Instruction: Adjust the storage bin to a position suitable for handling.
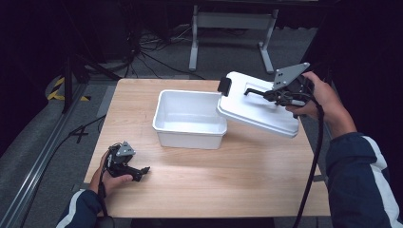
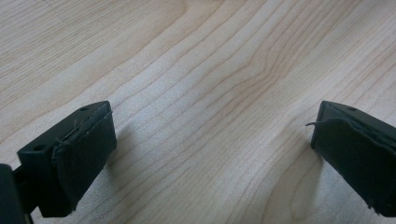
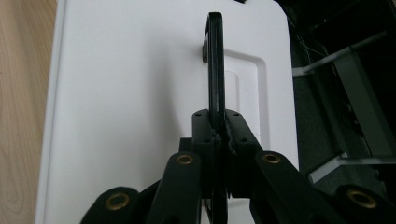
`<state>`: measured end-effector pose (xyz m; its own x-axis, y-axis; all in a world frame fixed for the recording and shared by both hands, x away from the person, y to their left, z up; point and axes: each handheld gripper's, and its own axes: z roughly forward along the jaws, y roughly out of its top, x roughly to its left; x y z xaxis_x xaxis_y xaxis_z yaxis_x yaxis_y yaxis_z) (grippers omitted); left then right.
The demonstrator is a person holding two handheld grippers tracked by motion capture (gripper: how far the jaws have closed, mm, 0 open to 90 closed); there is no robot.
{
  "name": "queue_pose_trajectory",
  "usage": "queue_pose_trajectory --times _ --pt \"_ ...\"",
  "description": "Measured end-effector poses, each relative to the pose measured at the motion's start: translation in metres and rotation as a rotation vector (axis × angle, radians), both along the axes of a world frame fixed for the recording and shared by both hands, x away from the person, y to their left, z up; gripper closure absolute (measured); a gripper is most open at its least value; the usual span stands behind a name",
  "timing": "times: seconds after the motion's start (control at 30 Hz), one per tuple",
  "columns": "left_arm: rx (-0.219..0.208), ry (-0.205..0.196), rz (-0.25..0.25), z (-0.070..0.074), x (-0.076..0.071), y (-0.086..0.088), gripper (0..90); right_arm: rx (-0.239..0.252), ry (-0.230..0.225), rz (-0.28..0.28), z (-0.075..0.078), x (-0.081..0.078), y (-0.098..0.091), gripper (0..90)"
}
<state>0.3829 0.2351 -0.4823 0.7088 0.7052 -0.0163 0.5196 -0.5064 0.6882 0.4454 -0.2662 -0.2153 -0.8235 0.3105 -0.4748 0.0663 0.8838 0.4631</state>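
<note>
Lid (image 1: 256,110): held tilted by its black handle (image 3: 215,70), overlapping the white tub (image 1: 190,118)'s right rim.
Right gripper (image 3: 219,133): fingers clenched on handle.
Left gripper (image 2: 210,154): fingers released, rested on worktop (image 1: 214,180).

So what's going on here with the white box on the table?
A person is working with a gripper in each hand. The right gripper is shut on the black handle of a white lid and holds it tilted, in the air, over the right end of an open white bin on the wooden table. The left gripper rests open near the table's front left corner, holding nothing.
</note>
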Motion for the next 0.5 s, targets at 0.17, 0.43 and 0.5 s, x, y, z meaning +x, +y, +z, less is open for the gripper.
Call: queue_pose_trajectory --times 0.17,0.43,0.5 --pt "0.003 0.000 -0.002 0.000 0.000 0.000 0.5 0.006 0.004 -0.026 -0.005 -0.002 -0.013 84.8" --pt "0.003 0.000 -0.002 0.000 0.000 0.000 0.5 0.009 0.020 -0.078 -0.024 -0.003 -0.037 84.8" --pt "0.003 0.001 -0.002 0.000 0.000 0.000 0.5 0.013 0.029 -0.089 -0.030 -0.002 -0.043 84.8"
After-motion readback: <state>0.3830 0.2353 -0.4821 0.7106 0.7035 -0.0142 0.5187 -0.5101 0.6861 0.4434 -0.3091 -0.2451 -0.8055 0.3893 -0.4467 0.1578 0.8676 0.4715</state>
